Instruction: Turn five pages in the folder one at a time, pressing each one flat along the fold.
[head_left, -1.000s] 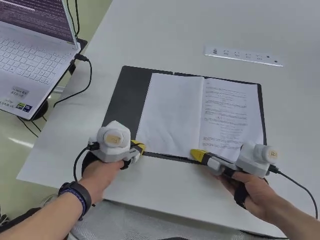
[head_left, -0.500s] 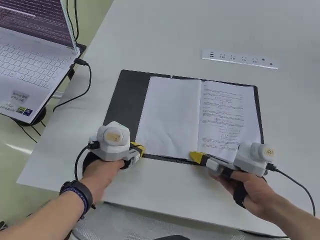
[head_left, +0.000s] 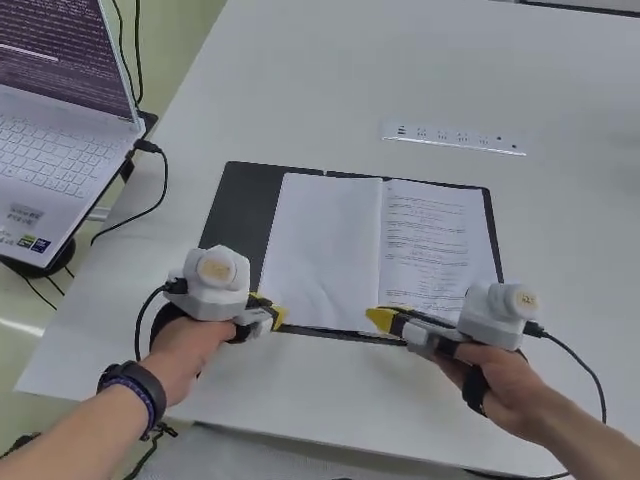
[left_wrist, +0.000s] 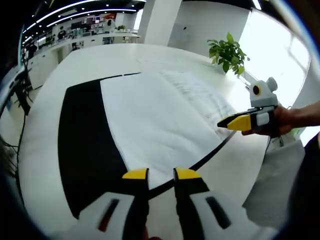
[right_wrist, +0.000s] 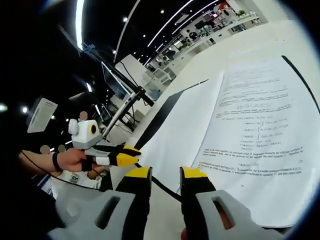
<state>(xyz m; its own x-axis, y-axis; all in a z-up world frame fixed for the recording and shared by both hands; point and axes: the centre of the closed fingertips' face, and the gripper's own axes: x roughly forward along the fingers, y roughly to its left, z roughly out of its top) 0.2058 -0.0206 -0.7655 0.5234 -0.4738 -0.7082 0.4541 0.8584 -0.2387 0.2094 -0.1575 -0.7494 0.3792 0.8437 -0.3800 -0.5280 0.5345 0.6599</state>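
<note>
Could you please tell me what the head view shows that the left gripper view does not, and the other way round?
The head view adds the laptop with its keyboard and lit screen, the dark wristband on the person's left wrist, and the white body of the left gripper. The left gripper view adds a potted plant past the table's far end and an office room behind it. Both share the open folder, its blank left page, its printed right page, and the right gripper at the folder's near edge.
</note>
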